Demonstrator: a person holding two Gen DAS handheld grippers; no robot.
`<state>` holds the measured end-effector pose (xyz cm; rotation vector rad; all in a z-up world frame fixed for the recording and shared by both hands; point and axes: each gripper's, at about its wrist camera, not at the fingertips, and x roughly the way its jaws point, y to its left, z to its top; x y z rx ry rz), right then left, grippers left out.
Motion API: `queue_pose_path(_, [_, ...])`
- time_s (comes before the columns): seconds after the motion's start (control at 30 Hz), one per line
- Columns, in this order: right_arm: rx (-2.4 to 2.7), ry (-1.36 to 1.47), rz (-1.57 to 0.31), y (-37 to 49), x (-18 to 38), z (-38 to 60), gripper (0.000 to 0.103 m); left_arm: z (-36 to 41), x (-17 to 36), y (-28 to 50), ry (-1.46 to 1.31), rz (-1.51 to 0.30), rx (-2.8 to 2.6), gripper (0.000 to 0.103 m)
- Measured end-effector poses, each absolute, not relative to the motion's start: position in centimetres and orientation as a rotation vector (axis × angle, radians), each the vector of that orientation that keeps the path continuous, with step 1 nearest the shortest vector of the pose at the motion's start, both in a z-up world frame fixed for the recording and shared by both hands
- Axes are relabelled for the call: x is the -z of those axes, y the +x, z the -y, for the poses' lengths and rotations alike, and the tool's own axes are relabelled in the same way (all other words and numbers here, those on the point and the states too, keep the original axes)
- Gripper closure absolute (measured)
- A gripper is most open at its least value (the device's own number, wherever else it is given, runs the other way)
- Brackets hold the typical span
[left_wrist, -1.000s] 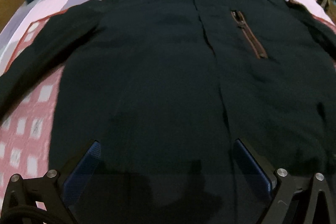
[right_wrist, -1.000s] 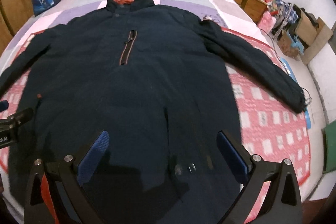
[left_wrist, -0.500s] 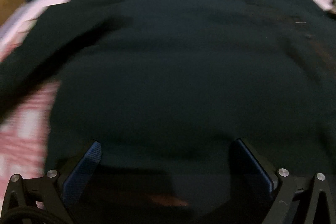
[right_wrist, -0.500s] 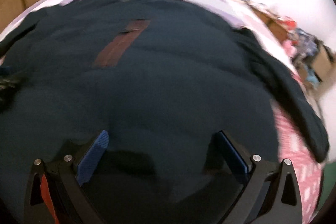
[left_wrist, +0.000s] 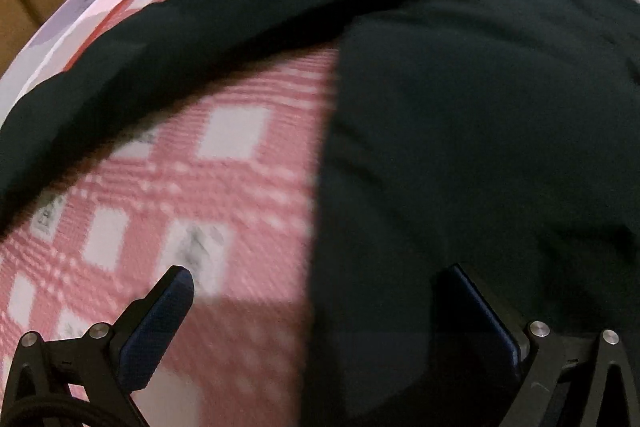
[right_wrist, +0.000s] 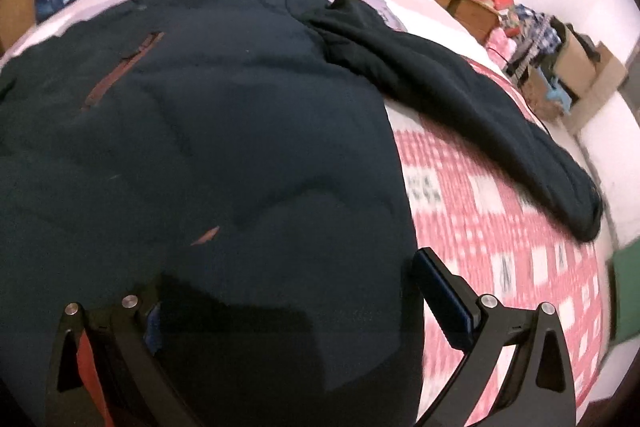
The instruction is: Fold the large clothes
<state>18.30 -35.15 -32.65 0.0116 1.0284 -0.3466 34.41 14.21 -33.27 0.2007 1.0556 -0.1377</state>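
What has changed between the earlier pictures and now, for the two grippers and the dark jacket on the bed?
Both open grippers dropped low and spread apart: the left gripper now straddles the left side edge of the dark navy padded jacket, the right gripper its right side edge. Nothing was taken hold of. The jacket stays flat, sleeves out, on the pink checked bedspread.
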Motion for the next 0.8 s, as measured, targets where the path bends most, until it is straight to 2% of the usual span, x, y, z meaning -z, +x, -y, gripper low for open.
queue_pose_path(0.13, [0.196, -0.106, -1.025, 14.4, 32.4, 29.5, 0.000, -12.3, 33.7, 29.3, 0.306, -1.036, 0.220, 0.000])
queue_pose_path(0.23, [0.199, -0.206, -1.057, 10.5, 34.1, 29.2, 0.000, -14.8, 34.4, 26.8, 0.283, -1.053, 0.194, 0.000])
queue_pose_path(0.37, [0.257, -0.006, -1.075, 6.5, 33.7, 33.8, 0.000, -18.5, 33.8, 25.8, 0.253, -1.093, 0.131, 0.000])
queue_pose_path(0.5, [0.292, -0.098, -1.070, 5.1, 31.9, 32.8, 0.000, -20.4, 32.8, 24.2, 0.272, -1.096, 0.108, 0.000])
queue_pose_path(0.6, [0.342, -0.063, -1.099, 2.4, 31.5, 33.5, 0.000, -20.5, 33.0, 22.5, 0.298, -1.113, 0.117, 0.000])
queue_pose_path(0.8, [0.442, 0.229, -1.182, -1.9, 32.7, 36.3, 0.000, -20.8, 32.2, 20.1, 0.193, -1.151, 0.108, 0.000])
